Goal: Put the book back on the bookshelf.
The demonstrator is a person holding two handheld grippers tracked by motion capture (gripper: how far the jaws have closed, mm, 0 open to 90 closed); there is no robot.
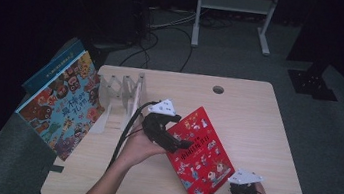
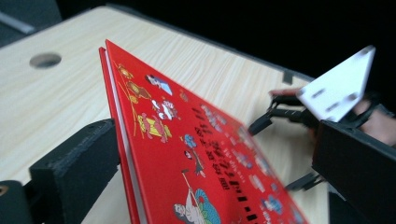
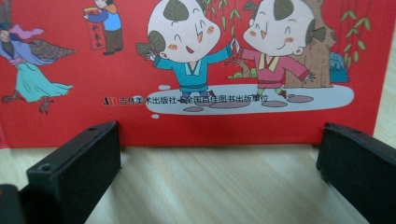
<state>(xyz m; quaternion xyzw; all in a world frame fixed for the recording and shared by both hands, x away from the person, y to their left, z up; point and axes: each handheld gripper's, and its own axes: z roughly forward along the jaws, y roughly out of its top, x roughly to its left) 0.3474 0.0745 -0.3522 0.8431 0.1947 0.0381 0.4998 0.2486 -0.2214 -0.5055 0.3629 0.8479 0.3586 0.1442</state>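
Red picture book (image 1: pixel 200 156) lies tilted on my wooden desk (image 1: pixel 257 123), its glossy cover raised on my left tool (image 1: pixel 181 142), whose jaws straddle the edge without clamping. My right tool (image 3: pixel 219 163) sits spread wide before the lower edge. A rack (image 1: pixel 120 95) stands beside another leaning book (image 1: pixel 61 102).

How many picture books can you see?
2. The red picture book lies on the table, its edge between the left claw jaws. The blue picture book leans at the table's left edge.
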